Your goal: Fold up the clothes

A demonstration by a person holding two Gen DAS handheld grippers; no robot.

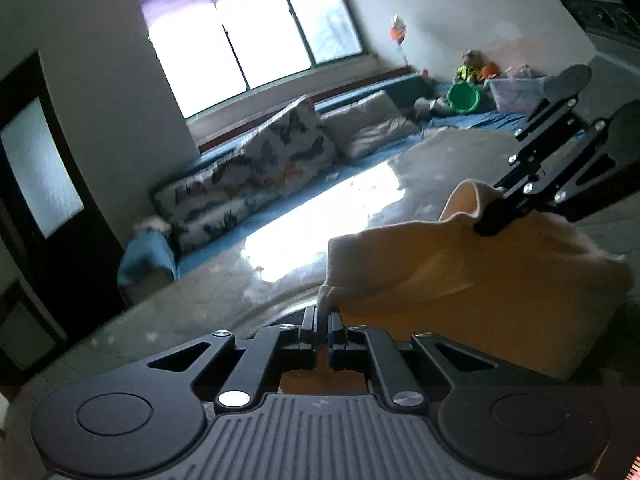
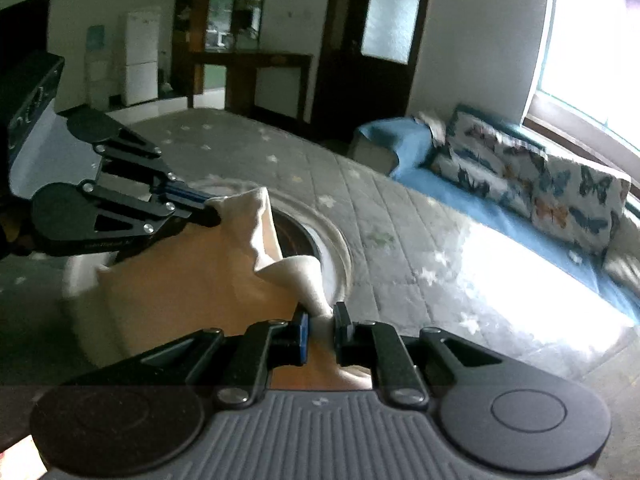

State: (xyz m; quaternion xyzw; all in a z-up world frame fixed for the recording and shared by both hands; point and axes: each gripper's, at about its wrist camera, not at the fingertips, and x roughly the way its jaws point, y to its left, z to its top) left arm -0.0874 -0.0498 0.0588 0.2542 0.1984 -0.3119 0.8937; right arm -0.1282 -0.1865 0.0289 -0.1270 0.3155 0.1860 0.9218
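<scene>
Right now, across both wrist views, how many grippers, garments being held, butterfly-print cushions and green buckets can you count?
Grippers: 2, the left gripper and the right gripper, each shut on the cloth
Garments held: 1, the cream garment
Butterfly-print cushions: 2, a near one and a farther one
Green buckets: 1, the green bucket
Total: 6

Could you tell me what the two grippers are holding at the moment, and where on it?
Both hold one cream garment: the left gripper pinches one edge corner, and the right gripper pinches a bunched corner further along the same edge.
</scene>
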